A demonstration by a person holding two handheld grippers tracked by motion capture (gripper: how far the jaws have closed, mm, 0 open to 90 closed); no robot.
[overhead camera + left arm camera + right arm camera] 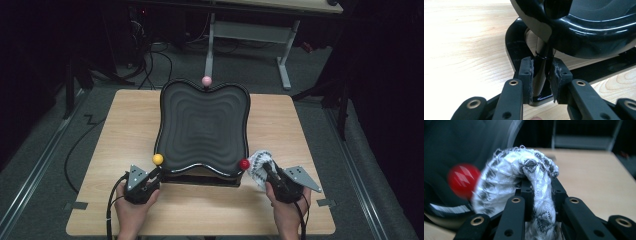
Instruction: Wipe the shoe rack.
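Note:
A black wavy tray [202, 125] stands on a black base [516, 47] in the middle of the wooden table [130, 130]. A yellow ball [158, 159], a red ball [244, 164] and a pink ball [206, 80] sit at its rim. My left gripper [155, 175] is at the near left corner, shut on the upright post [540, 60] under the tray's rim [586, 37]. My right gripper [266, 169] is at the near right corner, shut on a white patterned cloth [504, 175] bunched beside the red ball [463, 181].
Bare wood lies left and right of the tray and along the table's front edge [200, 231]. Behind the table stands a white-legged desk [250, 35], with cables [150, 65] on the grey floor.

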